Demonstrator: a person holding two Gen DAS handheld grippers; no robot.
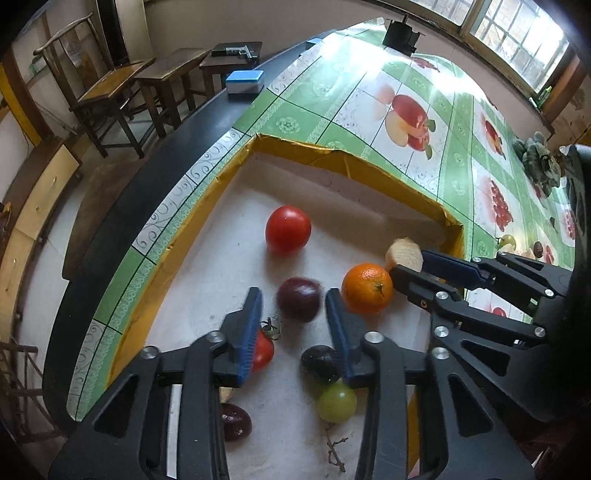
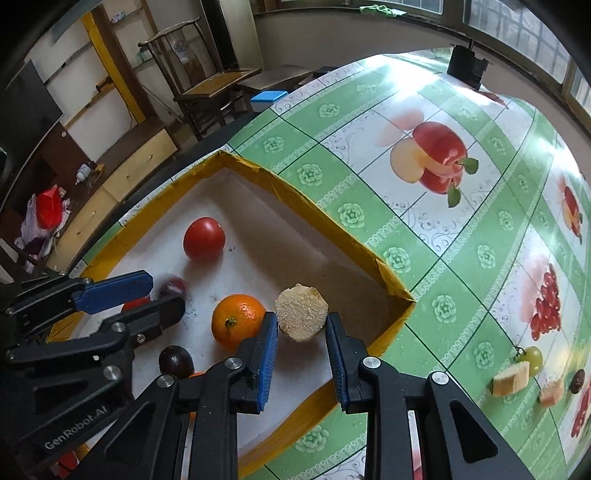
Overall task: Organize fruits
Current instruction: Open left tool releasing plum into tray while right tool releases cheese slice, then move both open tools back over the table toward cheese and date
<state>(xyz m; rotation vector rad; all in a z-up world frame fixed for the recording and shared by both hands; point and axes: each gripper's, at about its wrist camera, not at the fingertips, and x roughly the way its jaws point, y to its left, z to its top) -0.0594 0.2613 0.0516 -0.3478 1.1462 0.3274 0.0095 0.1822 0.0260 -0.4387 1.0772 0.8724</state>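
A yellow-rimmed box (image 1: 295, 144) with a white floor holds a red tomato (image 1: 288, 229), an orange (image 1: 366, 288), a small stemmed tomato (image 1: 263, 350), dark plums and a green fruit (image 1: 337, 402). My left gripper (image 1: 293, 293) is open just above the floor. A blurred purple plum (image 1: 299, 299) lies between its fingers with gaps on both sides. My right gripper (image 2: 301, 315) is shut on a tan grainy chunk (image 2: 301, 314), held over the box's right corner beside the orange (image 2: 238, 321). The right gripper (image 1: 408, 264) enters the left wrist view from the right.
On the fruit-print tablecloth right of the box lie a green fruit (image 2: 532, 358), two tan chunks (image 2: 511, 378) and a dark fruit (image 2: 577, 380). A blue-lidded case (image 1: 244, 81) and a black device (image 1: 400, 35) stand farther off. The dark table edge (image 1: 147, 177) runs along the left, with chairs beyond.
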